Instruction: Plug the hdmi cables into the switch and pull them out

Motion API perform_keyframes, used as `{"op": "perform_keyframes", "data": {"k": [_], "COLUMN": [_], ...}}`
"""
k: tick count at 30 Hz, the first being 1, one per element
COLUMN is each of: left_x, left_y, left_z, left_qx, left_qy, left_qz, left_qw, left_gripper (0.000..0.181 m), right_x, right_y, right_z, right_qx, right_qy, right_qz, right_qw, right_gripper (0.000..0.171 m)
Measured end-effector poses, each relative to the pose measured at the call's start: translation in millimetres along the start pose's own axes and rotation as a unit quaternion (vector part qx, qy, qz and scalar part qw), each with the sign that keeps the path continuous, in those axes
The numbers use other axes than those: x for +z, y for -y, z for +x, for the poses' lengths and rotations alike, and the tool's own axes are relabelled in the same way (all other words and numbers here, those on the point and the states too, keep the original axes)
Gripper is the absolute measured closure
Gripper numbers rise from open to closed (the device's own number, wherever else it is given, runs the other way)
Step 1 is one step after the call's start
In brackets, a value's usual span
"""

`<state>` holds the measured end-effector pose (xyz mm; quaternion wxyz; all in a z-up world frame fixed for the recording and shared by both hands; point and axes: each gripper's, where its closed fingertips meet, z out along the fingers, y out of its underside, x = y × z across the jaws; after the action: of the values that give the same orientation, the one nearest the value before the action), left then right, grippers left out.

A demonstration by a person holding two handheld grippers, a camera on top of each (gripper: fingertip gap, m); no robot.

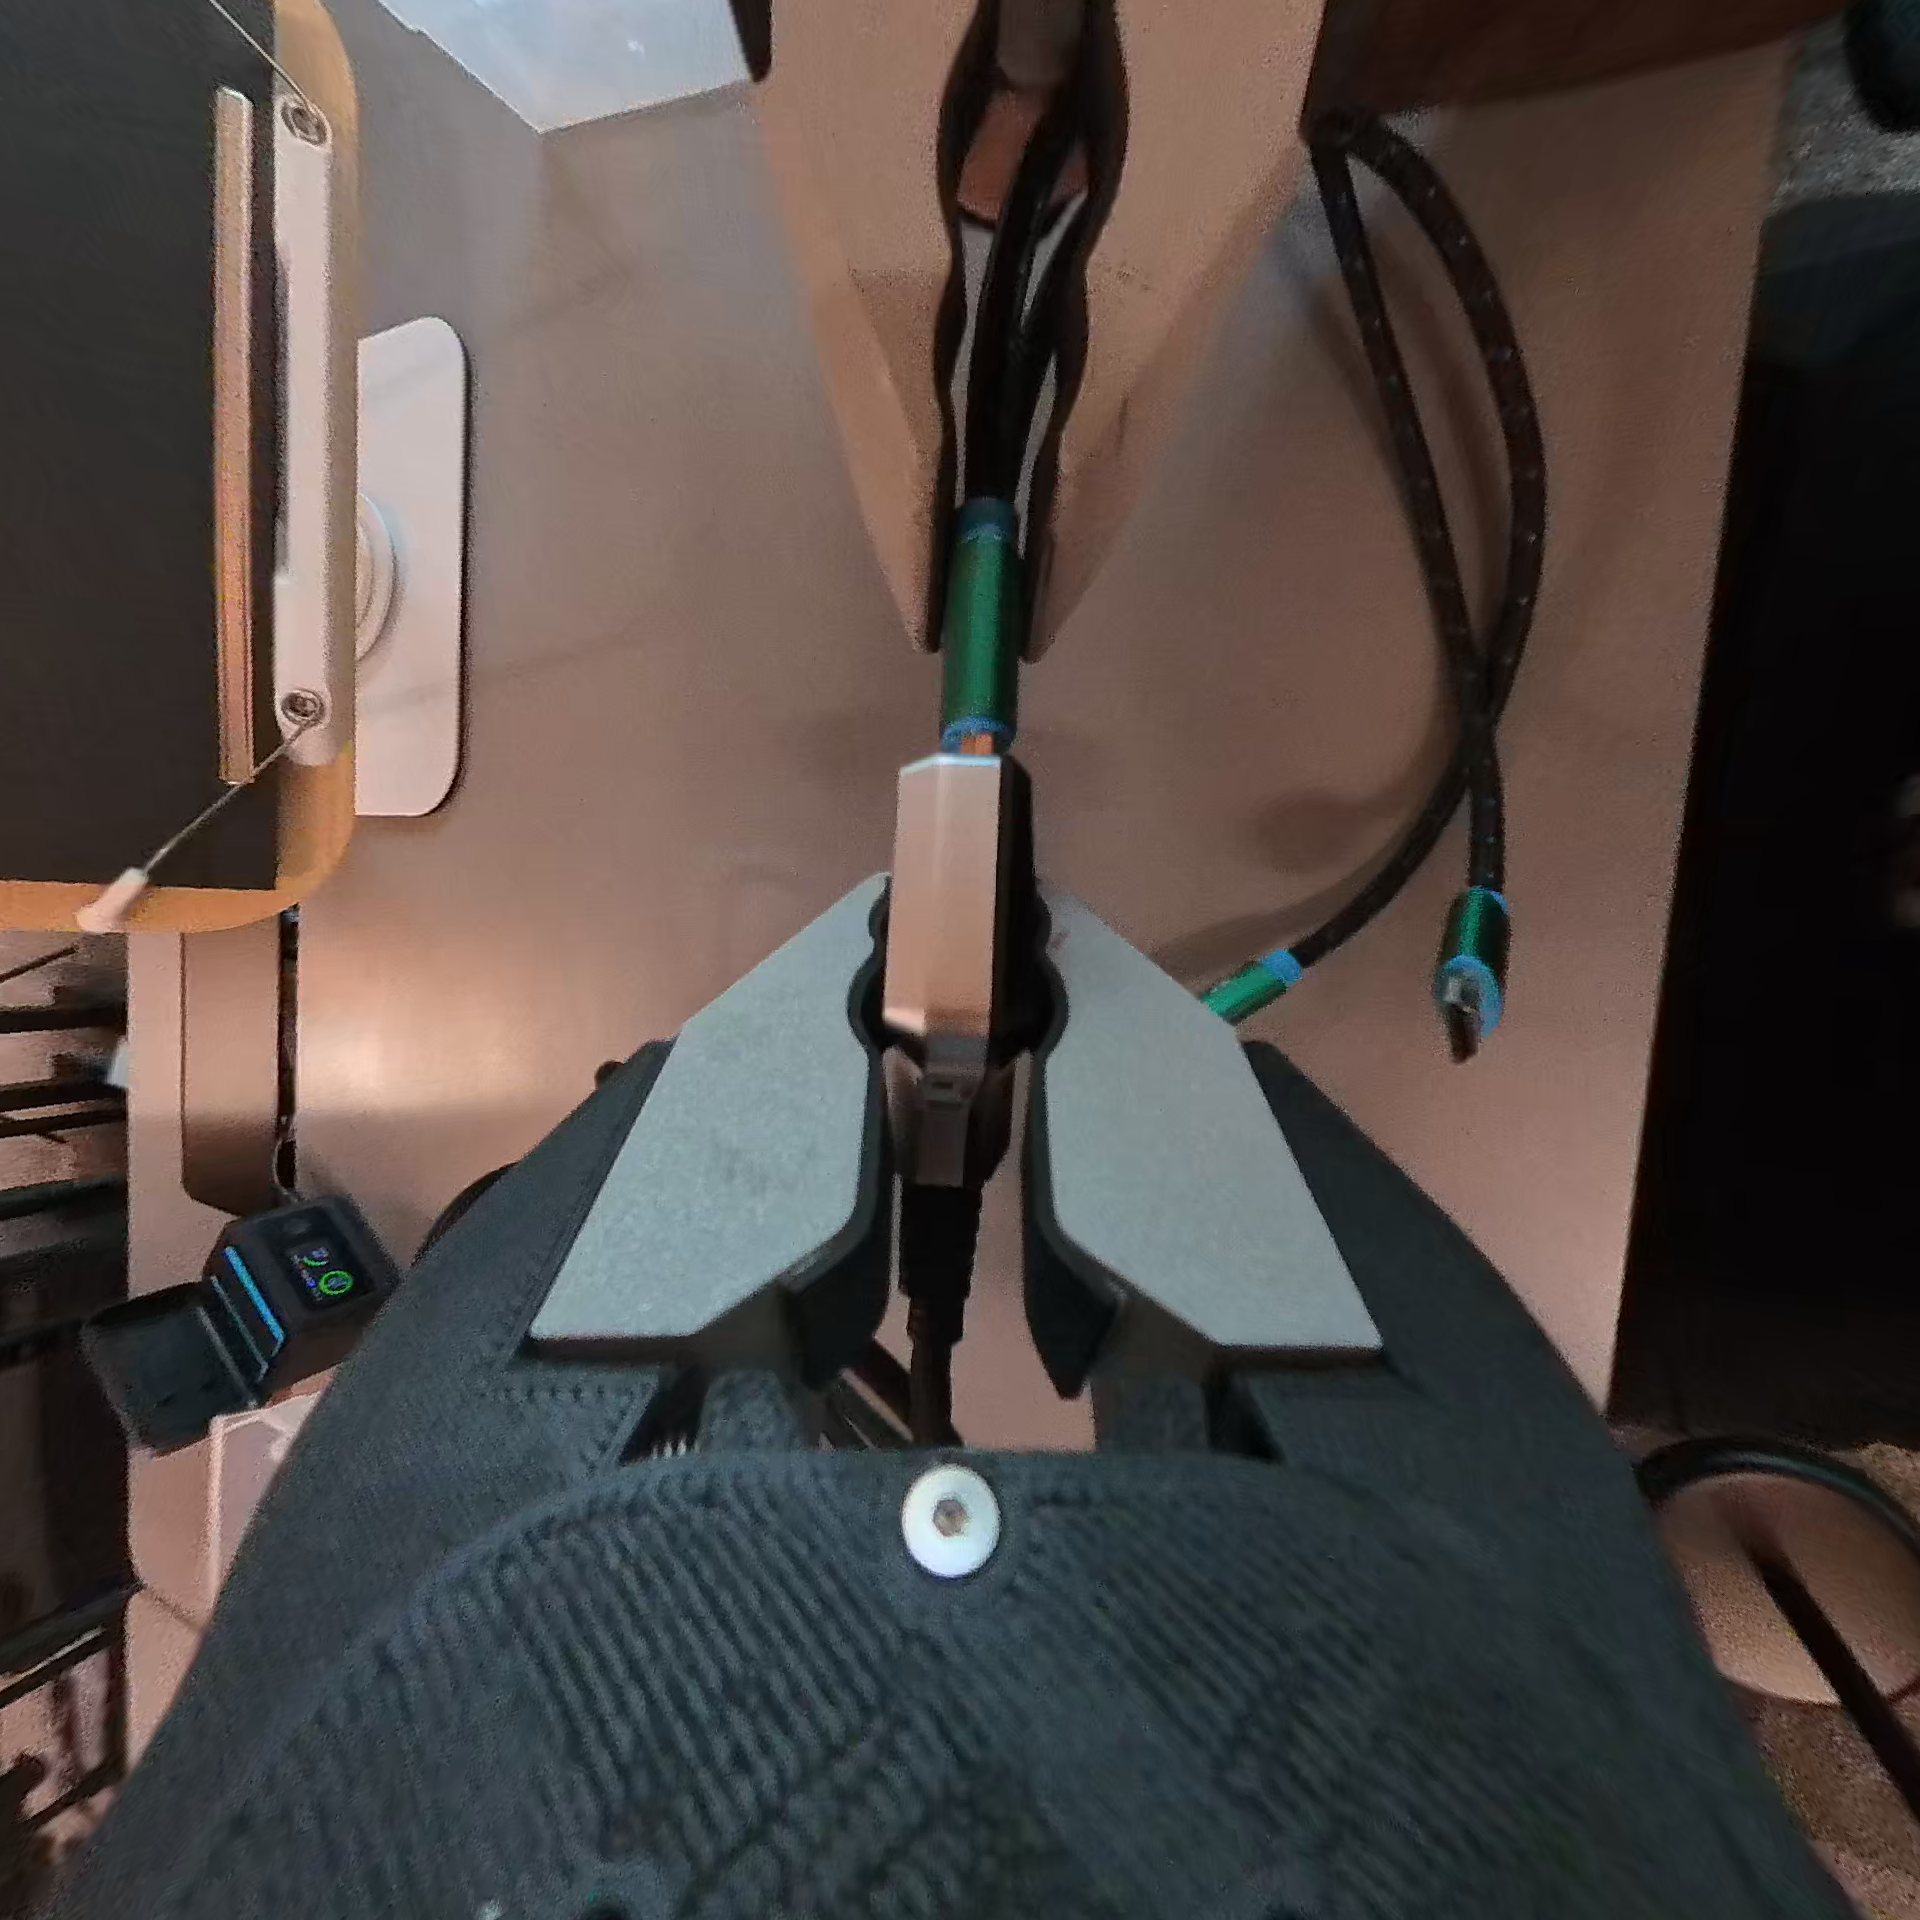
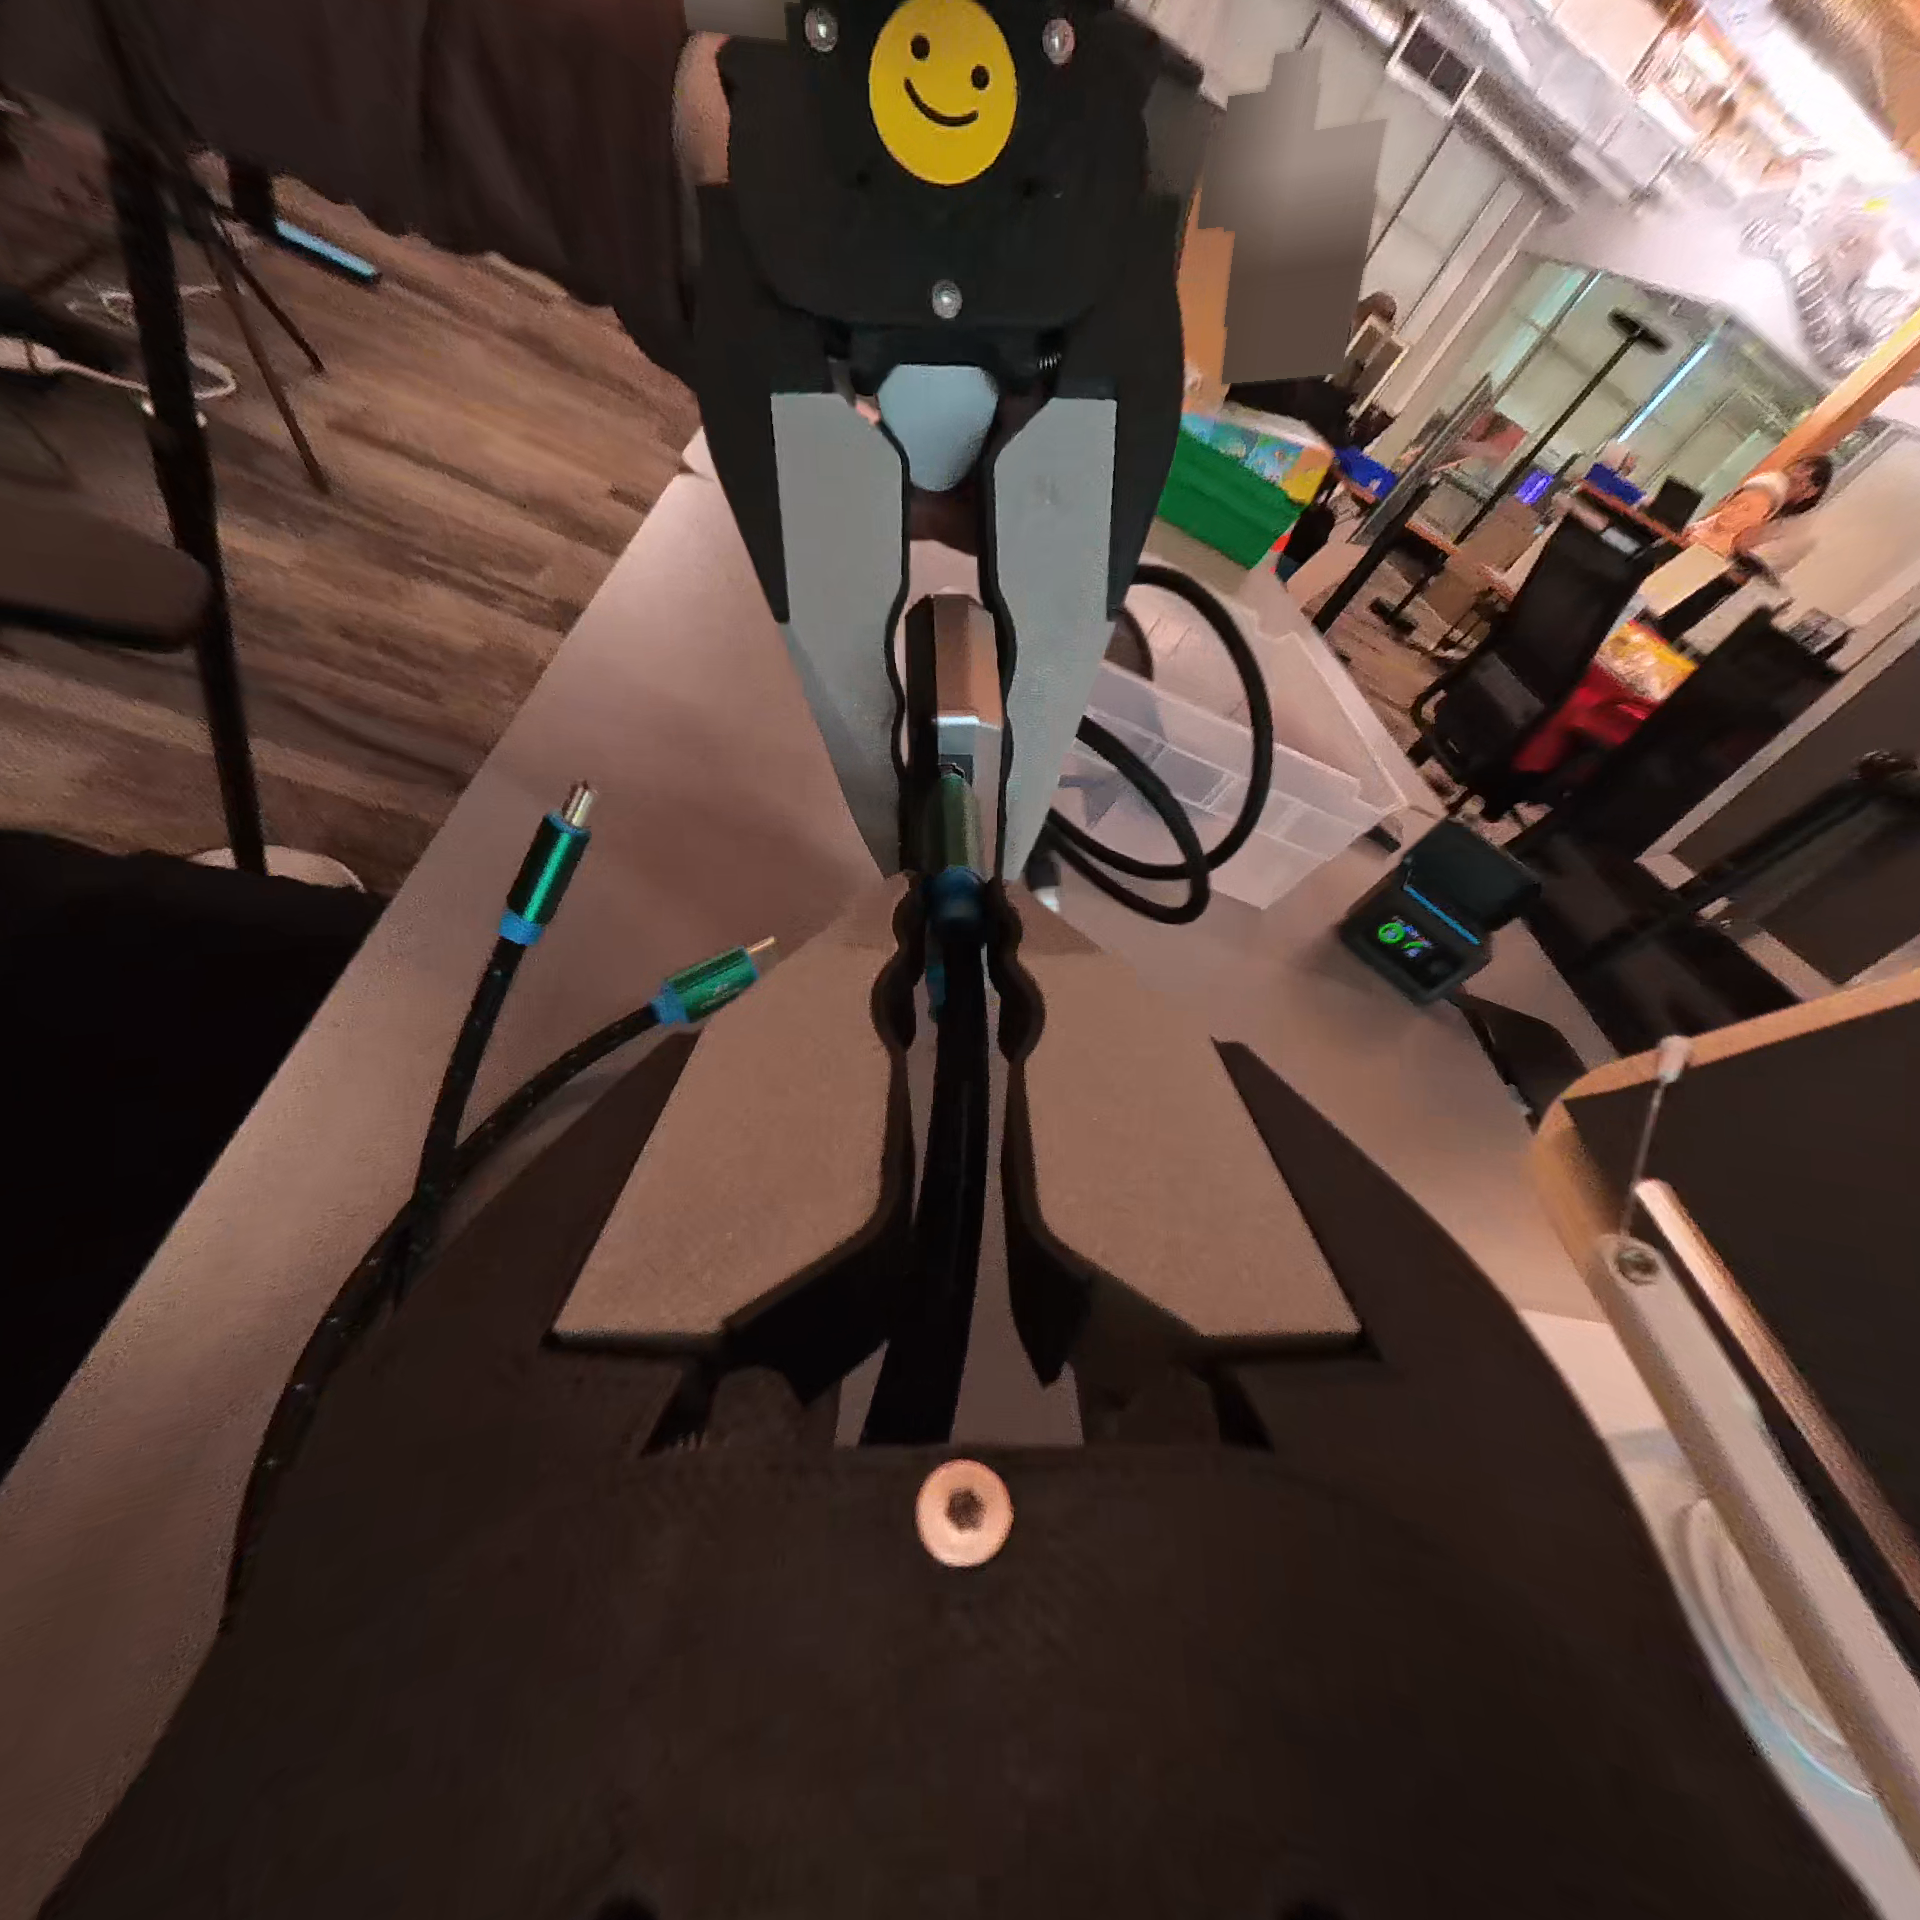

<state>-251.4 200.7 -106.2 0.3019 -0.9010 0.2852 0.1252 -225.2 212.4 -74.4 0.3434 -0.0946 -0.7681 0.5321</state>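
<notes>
The left gripper [image 1: 961,997] is clamped on the switch [image 1: 951,894], a slim silver box held on edge between its grey fingers [image 1: 748,1122], with a dark cable running back from the switch's near end into the gripper body. At the switch's far end sits a green-shelled HDMI plug [image 1: 977,623]; its metal tip meets the port, though how deep it is seated cannot be told. Beyond the switch, the right gripper [image 1: 987,582] faces it and pinches that plug, the braided cable trailing away between its fingers. In the right wrist view the same gripper [image 2: 956,914] is closed on the blue collar of the plug [image 2: 951,831], with the switch [image 2: 956,675] just beyond it in the left gripper [image 2: 951,748], whose body bears a yellow smiley disc [image 2: 942,88]. Left of the switch in that view, two more green HDMI plugs [image 2: 551,862] [image 2: 712,982] lie loose on the pale table [image 2: 644,665]. Right of the switch lie coiled black cable [image 2: 1195,790] and a clear plastic bin [image 2: 1278,748], then a small black device with a lit screen [image 2: 1423,935].
</notes>
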Motion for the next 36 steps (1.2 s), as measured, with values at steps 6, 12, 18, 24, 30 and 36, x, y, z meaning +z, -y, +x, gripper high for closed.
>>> {"op": "perform_keyframes", "data": {"k": [6,12,18,24,30,36], "left_x": [17,29,19,-3,-18,-29], "left_y": [-12,-17,-2,1,9,21], "left_z": [9,12,7,-2,7,13], "left_qx": [0.05,0.037,-0.022,-0.011,-0.002,0.001], "left_qy": [0.019,0.022,0.0,0.061,0.06,0.066], "left_qz": [-0.058,-0.087,-0.003,0.074,0.132,0.15], "left_qw": [0.997,0.995,1.0,0.995,0.989,0.986], "left_gripper": [0.162,0.163,0.16,0.157,0.16,0.163], "right_x": [7,10,2,-5,-9,-11], "right_y": [-10,-18,-9,-4,7,3], "right_z": [-12,-16,-6,0,-6,-8], "right_qx": [-0.011,-0.062,-0.014,0.007,0.017,0.005], "right_qy": [0.029,0.015,0.02,0.023,0.057,0.06], "right_qz": [-0.04,-0.091,-0.044,-0.009,0.044,0.039], "right_qw": [0.999,0.994,0.999,1.0,0.997,0.997], "right_gripper": [0.163,0.163,0.163,0.163,0.163,0.163]}}
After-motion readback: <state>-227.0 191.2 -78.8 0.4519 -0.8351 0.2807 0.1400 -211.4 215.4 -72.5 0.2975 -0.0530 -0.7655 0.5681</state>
